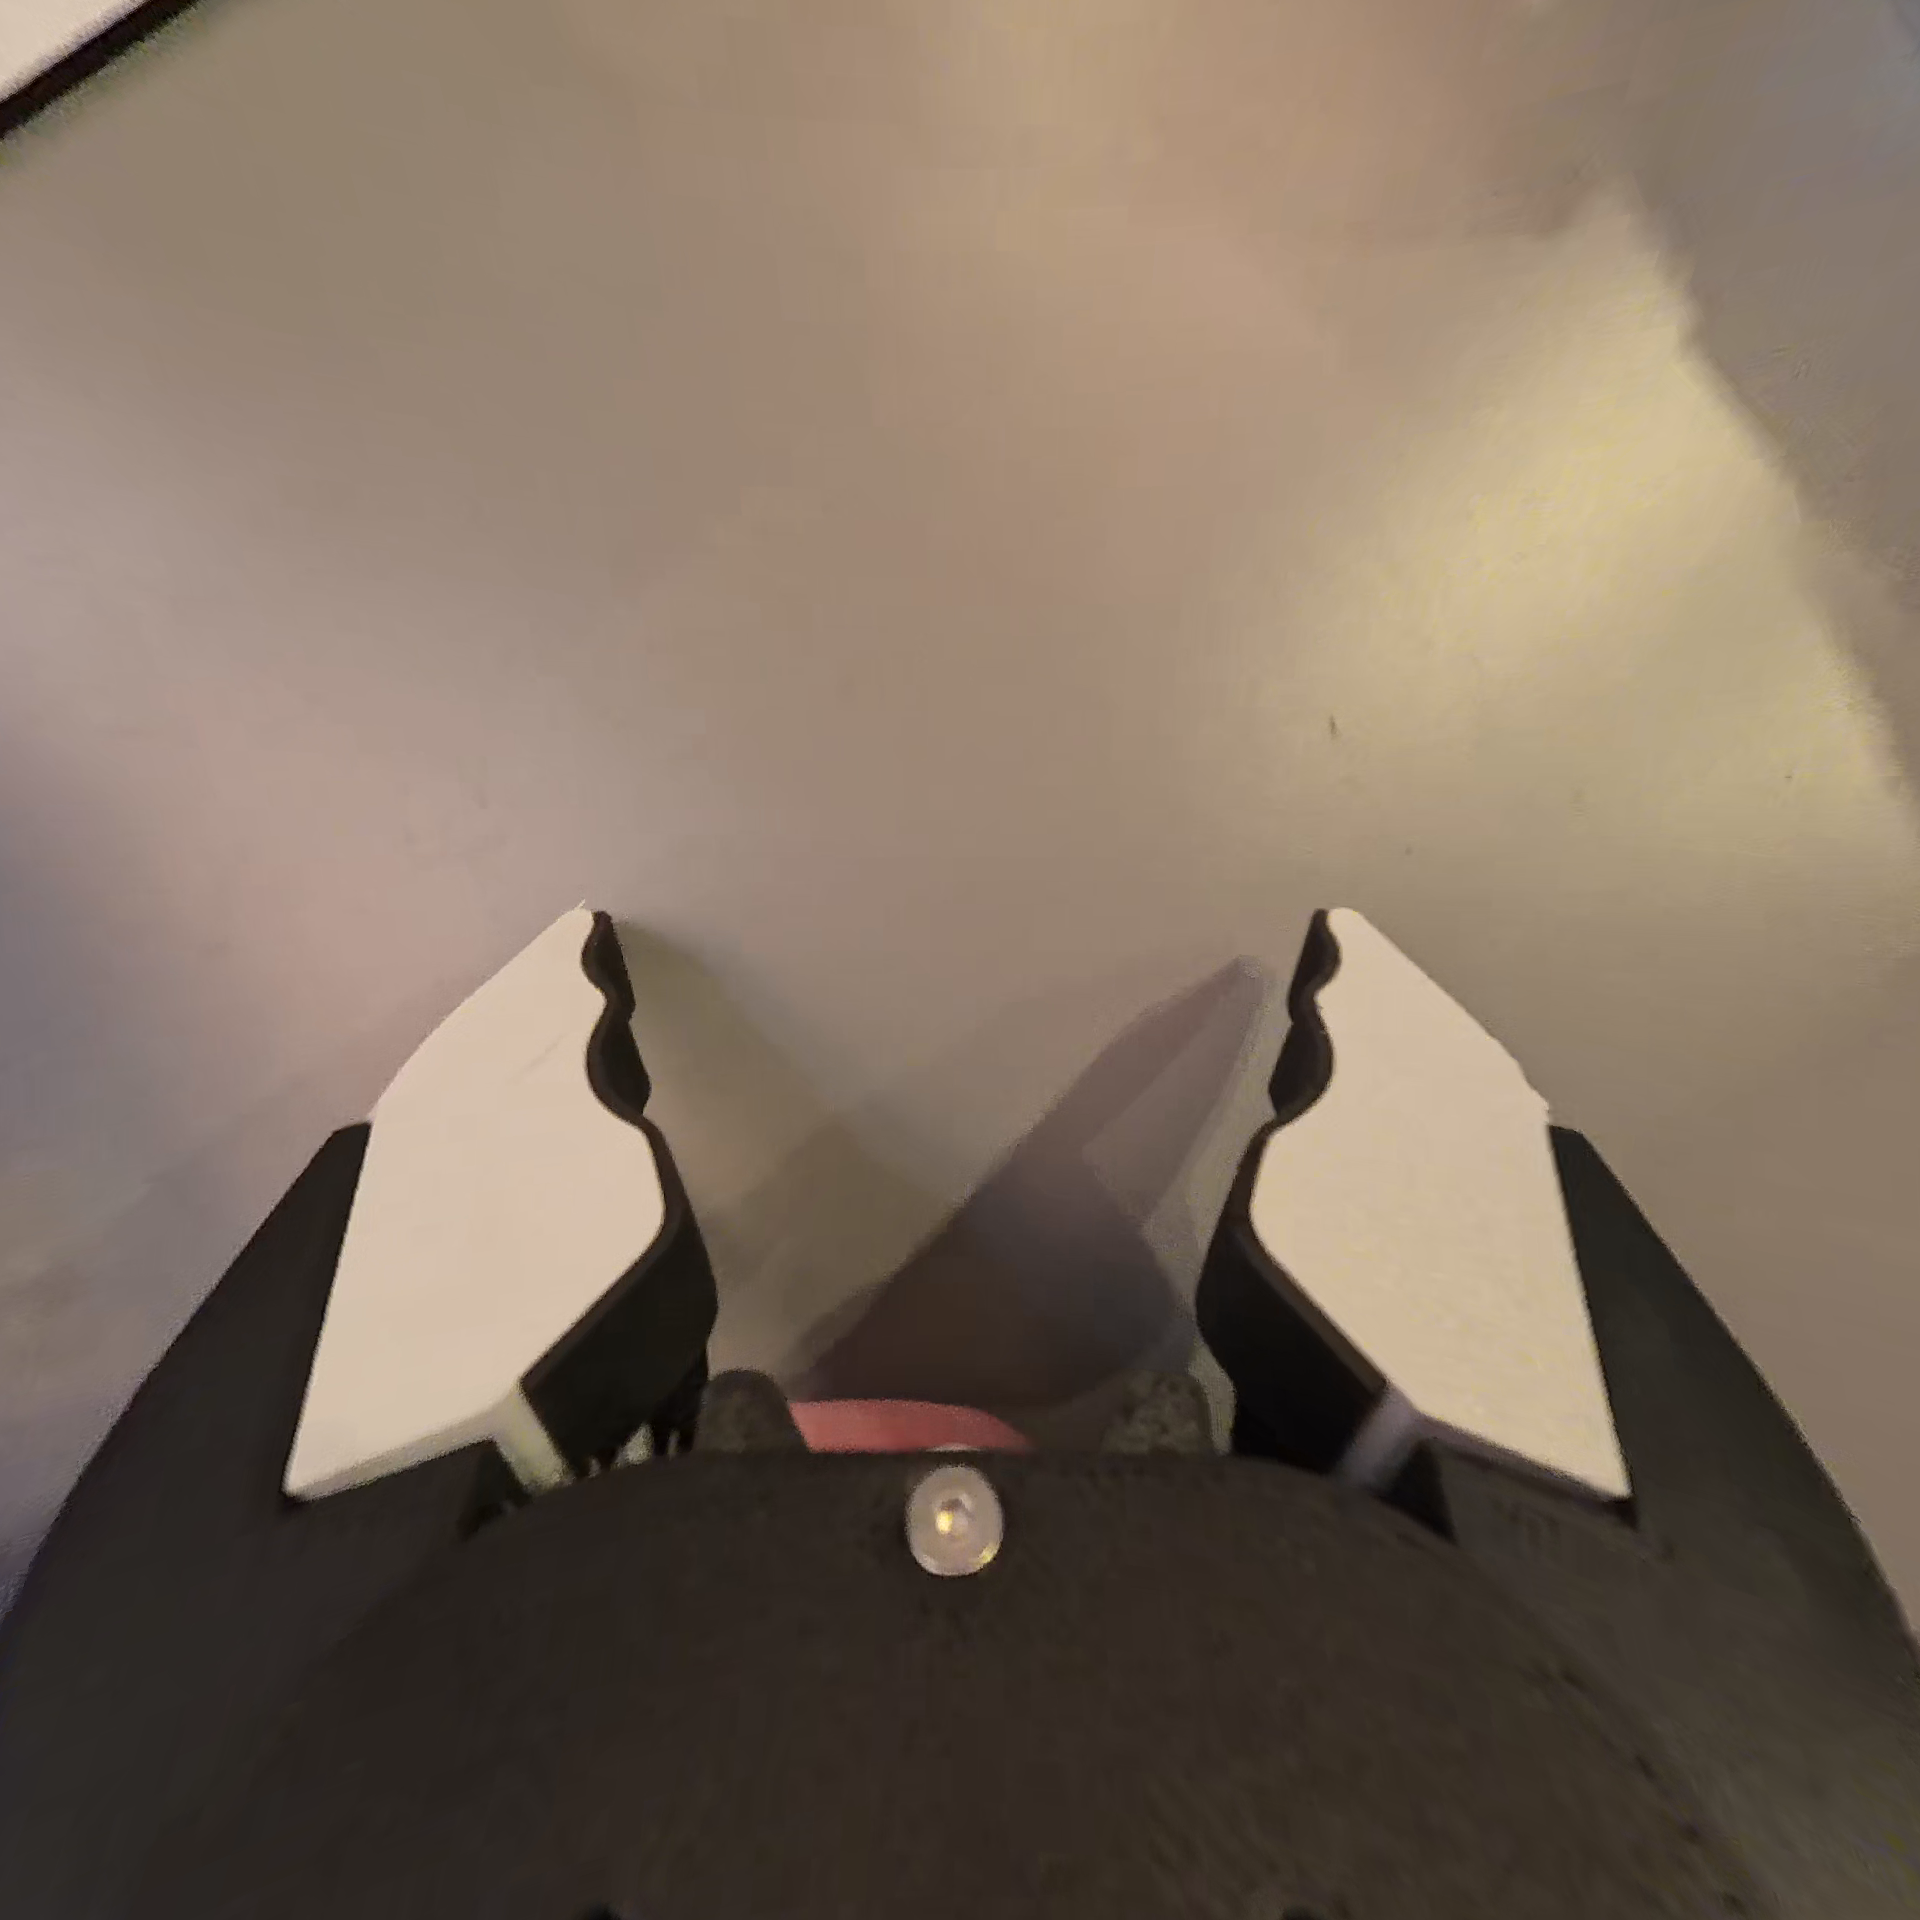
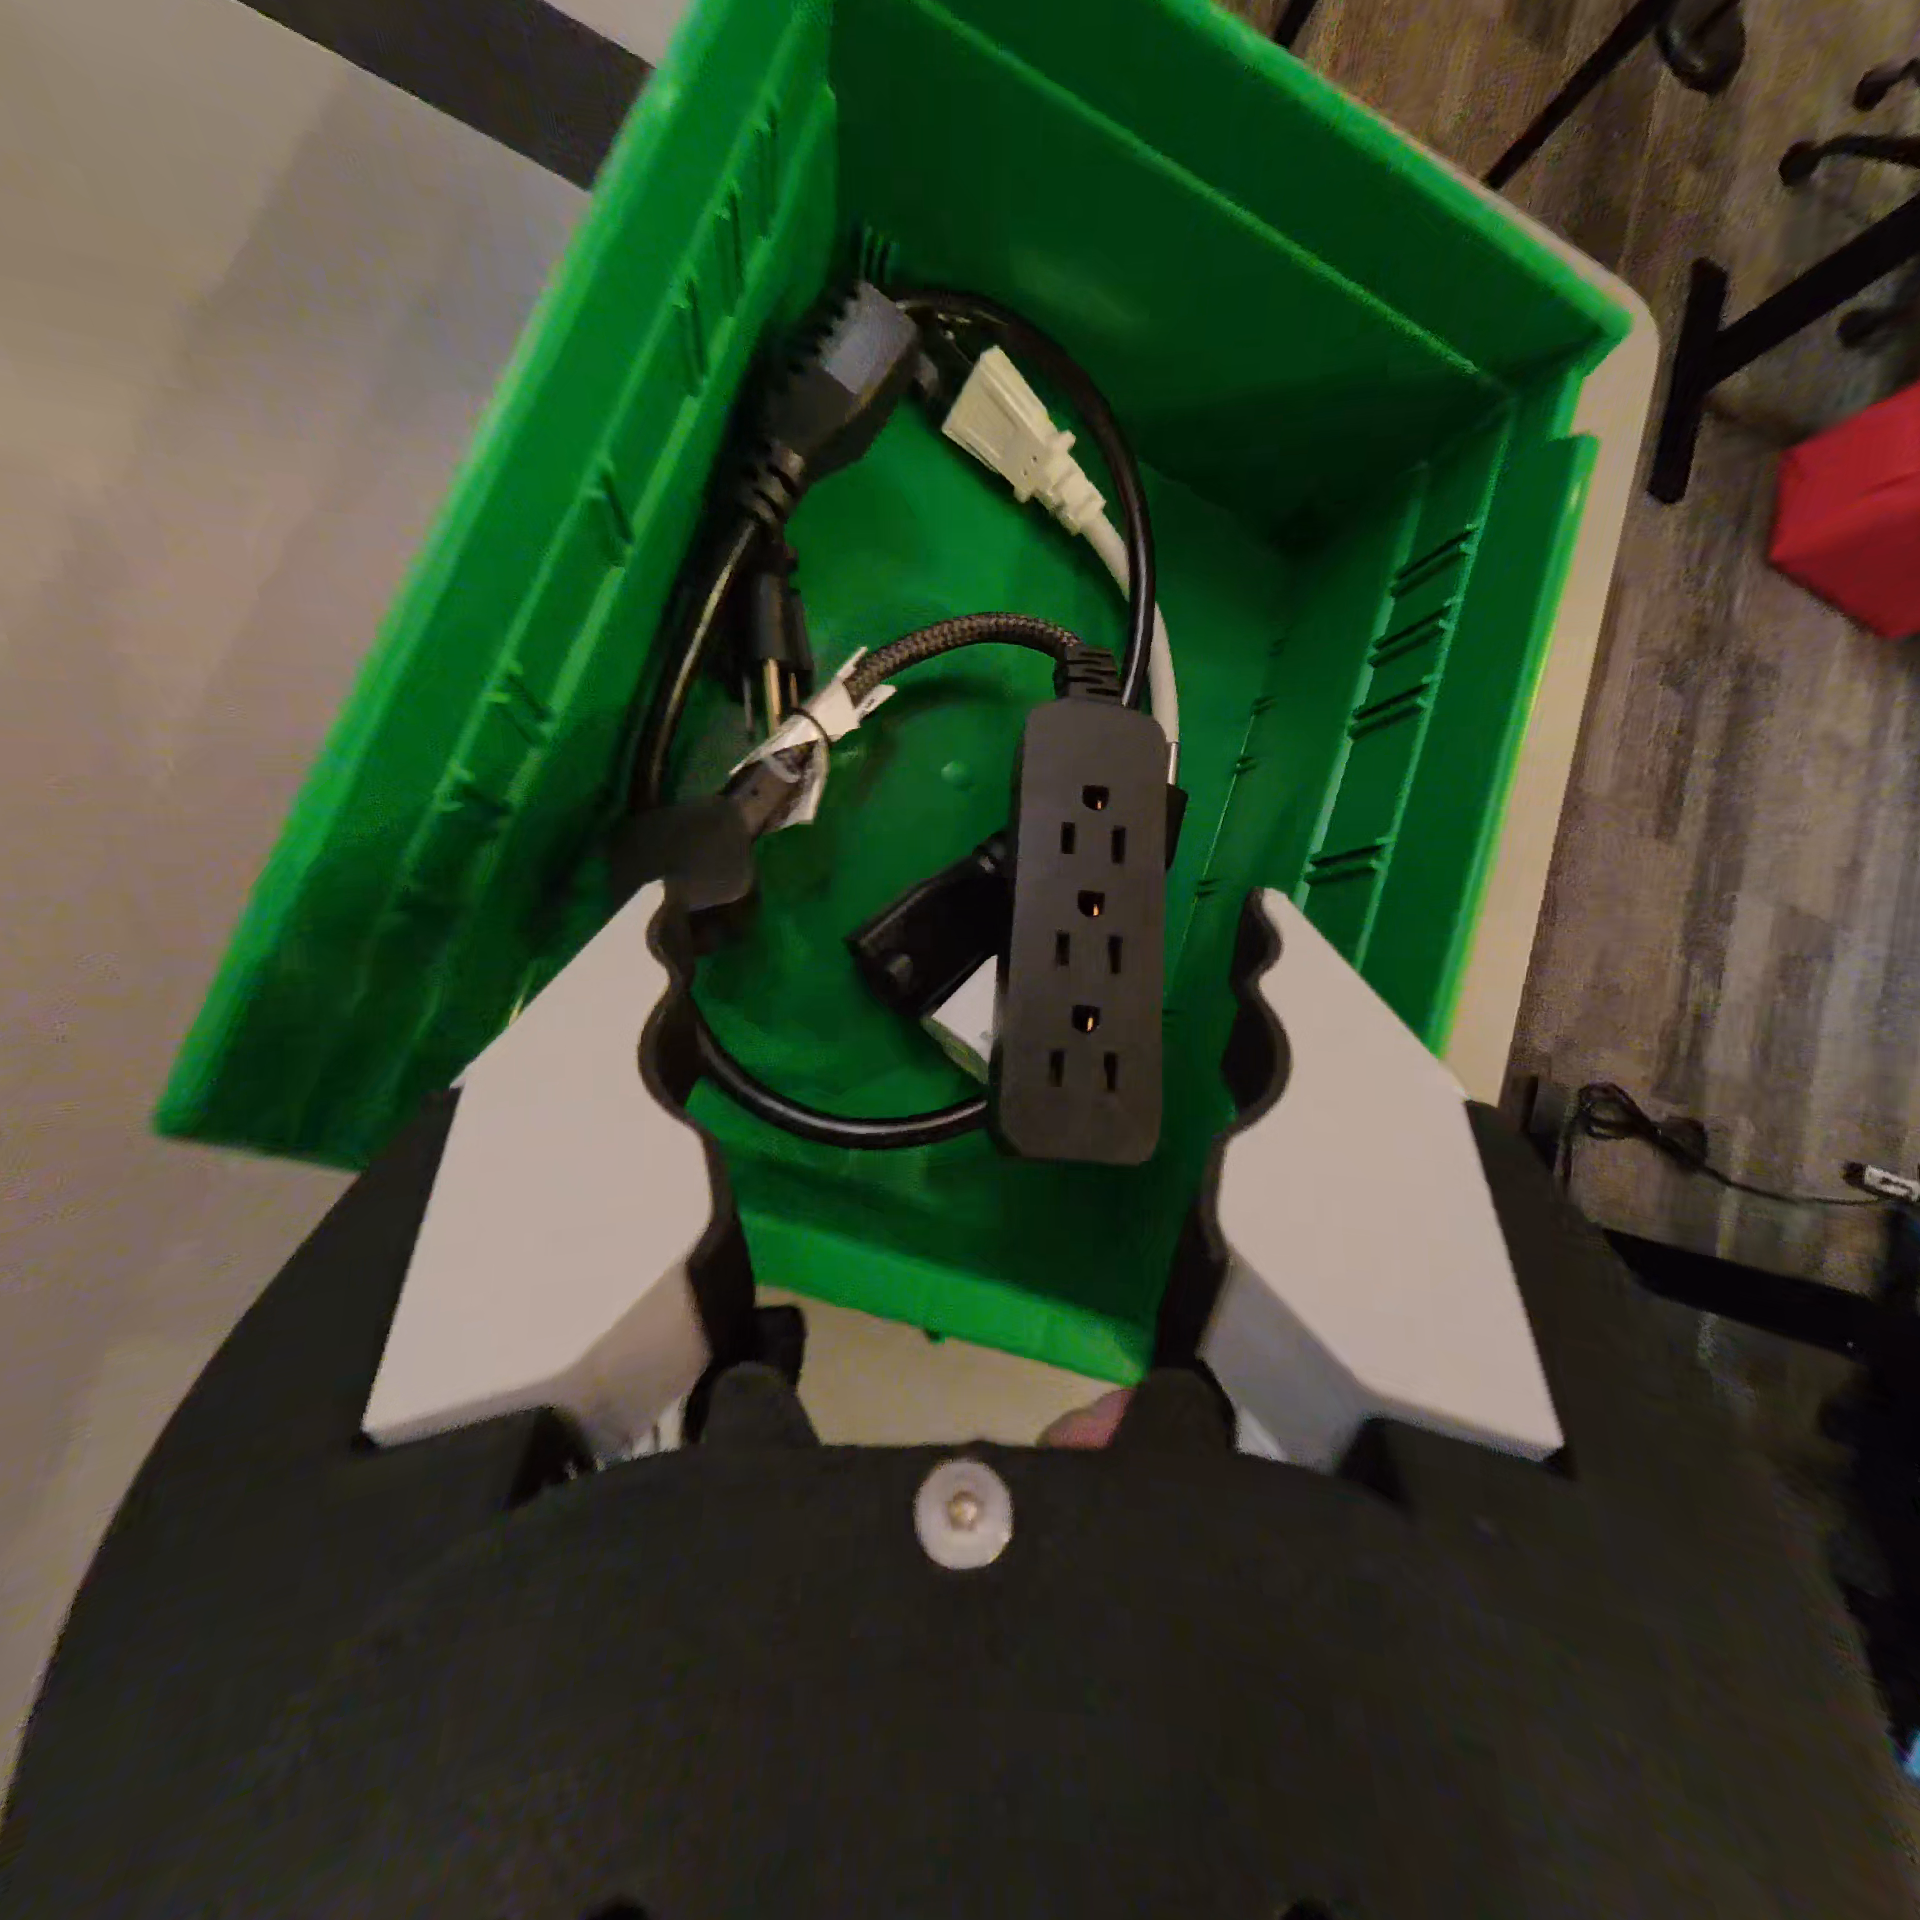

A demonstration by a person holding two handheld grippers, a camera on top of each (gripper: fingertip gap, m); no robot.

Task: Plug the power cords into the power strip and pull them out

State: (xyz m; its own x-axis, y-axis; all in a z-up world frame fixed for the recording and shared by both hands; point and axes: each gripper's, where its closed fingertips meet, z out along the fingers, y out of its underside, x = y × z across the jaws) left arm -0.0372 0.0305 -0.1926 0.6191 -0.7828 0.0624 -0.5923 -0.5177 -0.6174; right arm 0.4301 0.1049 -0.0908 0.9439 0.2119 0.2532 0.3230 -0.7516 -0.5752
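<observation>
The pale desk [image 1: 935,468] fills nearly all of the left wrist view, bare w/ soft shadows across it. In the right wrist view a green bin [image 2: 1195,343] sits on that desk, at its far right corner, w/ wood-look floor [image 2: 1714,727] beyond and a red box [image 2: 1860,530] on the floor. Right gripper [image 2: 961,914] hangs over the bin's near end, jaws spread wide apart, nothing between them. Left gripper [image 1: 961,920] is also spread apart & empty, just over bare desk, its shadow under the right finger. Inside the bin: a black power strip [image 2: 1086,935] w/ three outlets facing up, lying along the right side, its braided cord curving off the top end. A black power cord [image 2: 1138,540] loops around the bin floor, its bulky grey-black plug [image 2: 847,384] resting against the left wall. A white cord [image 2: 1023,436] lies near the far end, partly under the black loop. A small white tag [image 2: 816,727] wraps the cords near the left side. Nothing is plugged into the strip.
</observation>
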